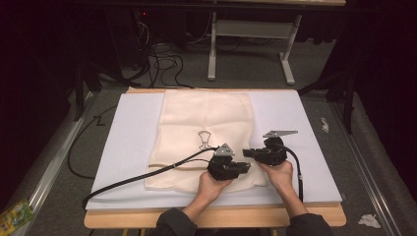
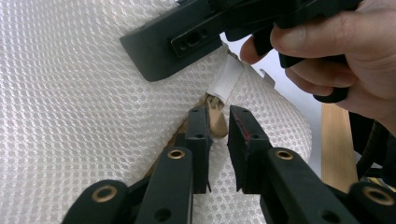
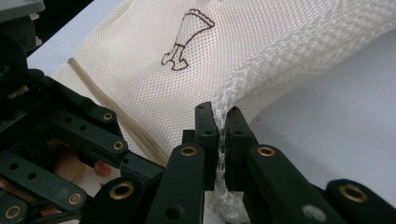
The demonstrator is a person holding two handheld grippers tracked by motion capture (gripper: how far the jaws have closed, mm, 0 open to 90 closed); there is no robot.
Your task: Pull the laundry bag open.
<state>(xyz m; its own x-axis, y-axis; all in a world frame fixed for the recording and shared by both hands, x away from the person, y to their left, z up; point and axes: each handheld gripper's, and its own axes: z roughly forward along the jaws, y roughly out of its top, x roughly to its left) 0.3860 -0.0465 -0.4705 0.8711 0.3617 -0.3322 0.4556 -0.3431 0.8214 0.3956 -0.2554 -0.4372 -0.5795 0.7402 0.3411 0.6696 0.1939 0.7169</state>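
Note:
A cream mesh bag (image 1: 206, 123) with a dark clip-shaped print (image 1: 204, 139) lies flat on a white board (image 1: 133, 147). Both grippers meet at its near right corner. My left gripper (image 1: 247, 167) points right. In the left gripper view its jaws (image 2: 217, 119) are closed on the tan zipper pull (image 2: 217, 123), just below a white fabric tab (image 2: 227, 77). My right gripper (image 1: 247, 153) points left from a hand. Its jaws (image 3: 222, 123) are shut on the bag's bunched mesh edge (image 3: 243, 79), lifting it slightly off the board.
The left gripper's black cable (image 1: 133, 179) trails across the bag's near edge to the board's left corner. The wooden table edge (image 1: 211, 217) runs in front. On the floor are a white desk frame (image 1: 251, 29), cables, crumpled paper (image 1: 369, 220) and a green packet (image 1: 14, 214).

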